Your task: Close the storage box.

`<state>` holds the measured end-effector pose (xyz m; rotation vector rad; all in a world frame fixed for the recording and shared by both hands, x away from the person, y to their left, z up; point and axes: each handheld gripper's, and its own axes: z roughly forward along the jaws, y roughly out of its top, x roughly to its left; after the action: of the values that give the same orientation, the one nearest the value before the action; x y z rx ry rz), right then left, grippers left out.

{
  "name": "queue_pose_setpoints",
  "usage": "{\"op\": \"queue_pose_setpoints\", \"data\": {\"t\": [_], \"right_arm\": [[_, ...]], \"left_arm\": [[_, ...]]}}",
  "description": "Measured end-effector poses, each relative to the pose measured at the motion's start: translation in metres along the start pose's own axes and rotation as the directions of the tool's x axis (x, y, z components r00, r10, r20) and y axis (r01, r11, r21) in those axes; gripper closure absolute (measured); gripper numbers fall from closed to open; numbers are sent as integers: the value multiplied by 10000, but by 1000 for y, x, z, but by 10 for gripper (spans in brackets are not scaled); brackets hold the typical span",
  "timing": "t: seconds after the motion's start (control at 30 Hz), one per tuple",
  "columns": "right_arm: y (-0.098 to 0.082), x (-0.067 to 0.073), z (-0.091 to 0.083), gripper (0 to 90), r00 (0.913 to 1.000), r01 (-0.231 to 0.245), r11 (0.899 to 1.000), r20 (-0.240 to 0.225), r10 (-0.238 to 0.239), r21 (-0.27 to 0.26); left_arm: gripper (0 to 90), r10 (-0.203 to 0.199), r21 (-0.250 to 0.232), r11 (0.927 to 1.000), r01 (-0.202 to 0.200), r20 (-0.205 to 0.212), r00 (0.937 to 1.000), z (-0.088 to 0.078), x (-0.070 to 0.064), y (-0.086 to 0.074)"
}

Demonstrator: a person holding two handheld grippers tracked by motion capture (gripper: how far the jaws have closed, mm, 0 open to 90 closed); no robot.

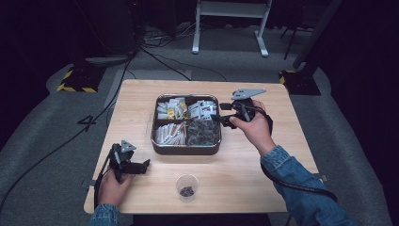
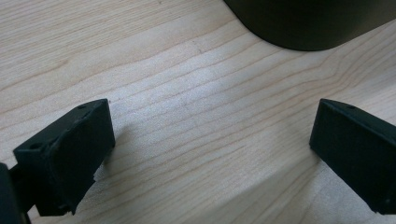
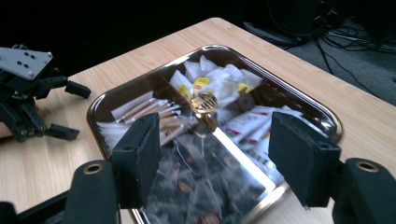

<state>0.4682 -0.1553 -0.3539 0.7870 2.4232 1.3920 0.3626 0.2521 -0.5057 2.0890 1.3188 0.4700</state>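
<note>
We hold the right gripper (image 1: 222,117) at three o'clock of the metal tray (image 1: 186,149), its jaws spread wide with nothing between them, aimed over the tray's right rim. In the right gripper view the black pads frame the near compartment of dark sachets (image 3: 201,186); beyond them lie white and yellow packets (image 3: 210,77) and paper sticks (image 3: 149,108), sorted into sections round a small gold knob (image 3: 204,101). We judge the open stance a readying for a pick from the dark pile.

The clear plastic cup (image 1: 187,186) stands at six o'clock of the tray, well apart from it, near the table's (image 1: 141,94) front edge, with a few dark pieces at its bottom; it looks placed there to receive what comes out of the tray.

Our left gripper (image 1: 145,165) rests at seven o'clock on bare wood, jaws wide and empty, parked clear of the working hand's path.
</note>
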Motion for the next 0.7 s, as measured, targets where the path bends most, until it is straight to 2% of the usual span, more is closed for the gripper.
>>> {"op": "queue_pose_setpoints", "data": {"t": [0.07,0.13,0.17,0.3,0.4,0.53,0.7], "right_arm": [[-7,-3,-12,350,9999,-111,9999,72,112,-59],[-9,-5,-16,350,9999,-115,9999,108,115,-31],[-15,-7,-24,350,9996,-80,10000,257,79,6],[-23,-12,-35,331,9989,-56,9999,460,50,124],[-29,-15,-40,331,9990,-108,9998,437,102,141],[-42,-21,-55,332,9979,-383,9992,520,378,99],[-54,-26,-65,332,9968,-534,9984,599,523,167]], "left_arm": [[4,-2,3,10000,2,25,10000,0,0,0],[3,25,-21,10000,-25,-7,10000,0,0,0],[4,-7,-5,10000,7,15,10000,0,0,0],[3,18,-20,10000,-18,-6,10000,0,0,0],[4,23,-20,10000,-23,-7,10000,0,0,0],[3,-11,-6,10000,11,17,10000,0,0,0],[3,1,15,10000,-1,31,10000,0,0,0]]}}
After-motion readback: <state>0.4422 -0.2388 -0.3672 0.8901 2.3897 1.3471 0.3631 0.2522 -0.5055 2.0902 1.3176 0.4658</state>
